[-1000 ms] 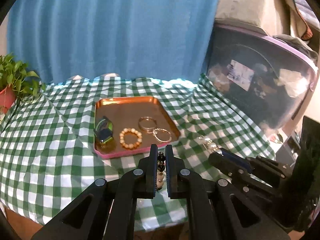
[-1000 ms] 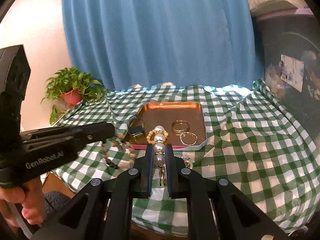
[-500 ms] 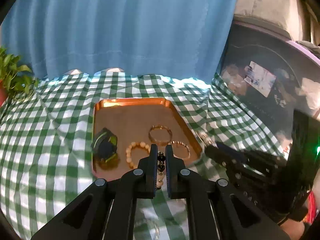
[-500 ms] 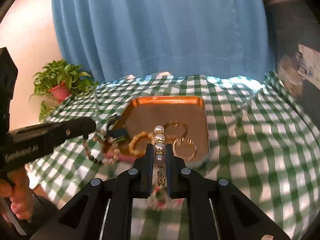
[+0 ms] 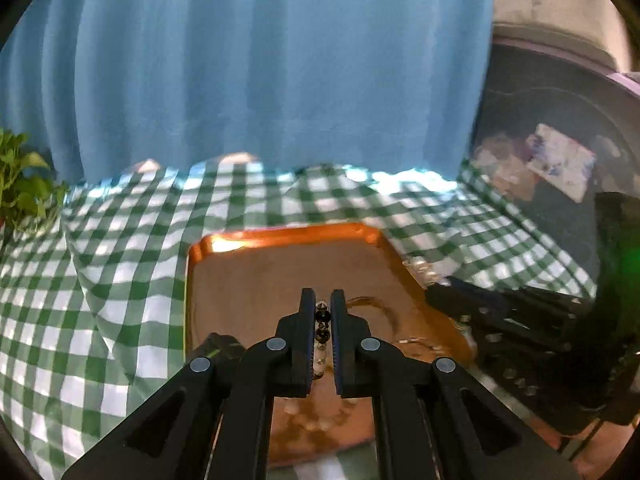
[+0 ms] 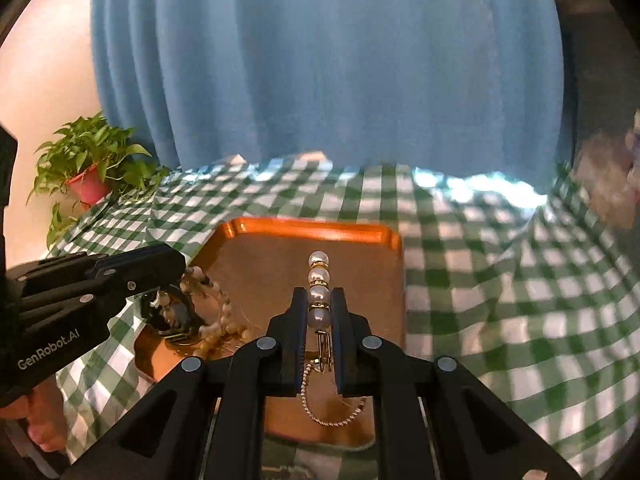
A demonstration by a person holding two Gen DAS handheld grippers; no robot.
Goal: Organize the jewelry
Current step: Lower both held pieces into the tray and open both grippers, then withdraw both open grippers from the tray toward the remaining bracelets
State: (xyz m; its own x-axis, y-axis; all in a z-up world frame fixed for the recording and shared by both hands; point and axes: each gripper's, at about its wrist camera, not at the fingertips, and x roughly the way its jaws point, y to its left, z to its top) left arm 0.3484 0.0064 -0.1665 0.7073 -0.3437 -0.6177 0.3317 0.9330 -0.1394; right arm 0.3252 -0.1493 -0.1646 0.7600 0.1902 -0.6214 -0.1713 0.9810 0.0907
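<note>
An orange-copper tray point(image 5: 280, 276) point(image 6: 360, 256) lies on the green checked cloth. Over its near half, my left gripper point(image 5: 322, 304) is shut on a string of black and pale beads point(image 5: 322, 324), whose loop hangs below the fingers point(image 6: 208, 300). Beside it, my right gripper point(image 6: 319, 300) is shut on a pearl piece point(image 6: 319, 276) with a thin chain point(image 6: 320, 412) dangling under it. A gold bangle point(image 5: 376, 308) lies in the tray right of the left fingers. A dark watch point(image 6: 176, 320) sits partly hidden behind the left gripper.
A potted plant in a red pot point(image 6: 90, 176) stands at the cloth's far left. A blue curtain point(image 5: 260, 80) hangs behind the table. A dark plastic storage bin point(image 5: 552, 152) sits at the right. A person's hand point(image 6: 40, 420) holds the left gripper.
Both grippers have moved forward and down, from the table's near edge to over the tray. The tray now fills more of each view. Each keeps its grip on its piece.
</note>
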